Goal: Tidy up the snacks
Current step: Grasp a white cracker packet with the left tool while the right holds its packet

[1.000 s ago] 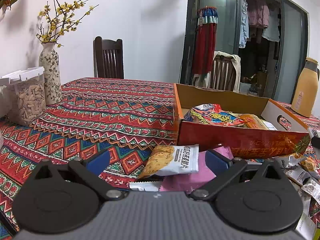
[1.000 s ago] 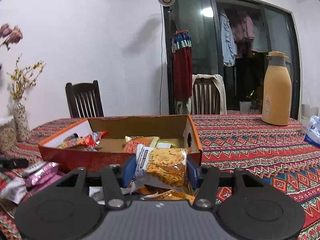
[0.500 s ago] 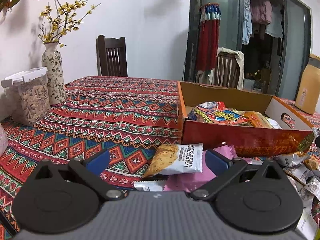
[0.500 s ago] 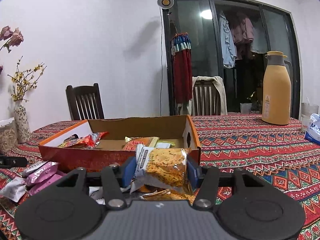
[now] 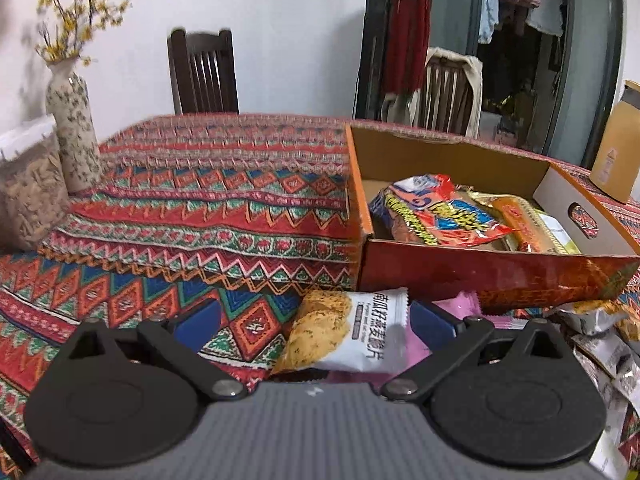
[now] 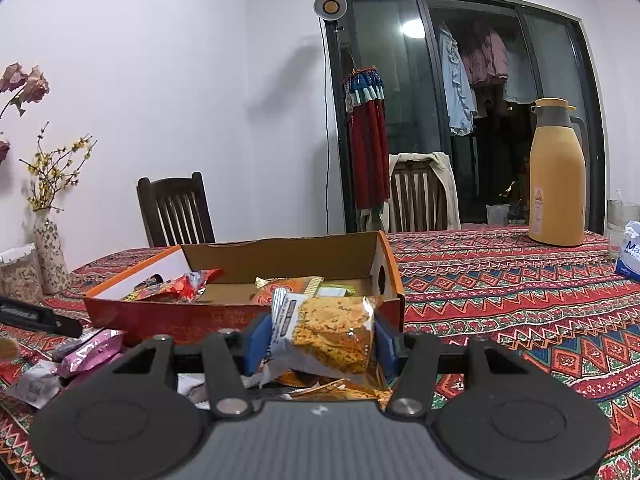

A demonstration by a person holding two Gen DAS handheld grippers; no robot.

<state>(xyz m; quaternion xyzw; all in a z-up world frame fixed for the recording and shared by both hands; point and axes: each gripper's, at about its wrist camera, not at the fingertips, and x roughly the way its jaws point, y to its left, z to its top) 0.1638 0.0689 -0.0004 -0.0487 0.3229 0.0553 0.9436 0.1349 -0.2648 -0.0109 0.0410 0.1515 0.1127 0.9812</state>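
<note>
A: Why is the right claw (image 6: 318, 338) raised just in front of the cardboard box (image 6: 240, 314)?
B: It's clamped on an orange snack packet (image 6: 332, 336), probably bound for the box, where other snacks already lie.
A: And the left claw (image 5: 316, 318)?
B: Its pads stand apart over a white snack packet (image 5: 348, 336) lying just before the box, nothing gripped. More wrappers are strewn beside it.
A: The setting?
B: A bench under a patterned red cloth (image 5: 224, 208); beyond the box, two chairs, a flower vase (image 5: 72, 136) and dark glass doors.

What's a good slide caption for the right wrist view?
Right gripper clamps an orange-and-white crinkly snack packet before the open orange cardboard box of snacks.
</note>
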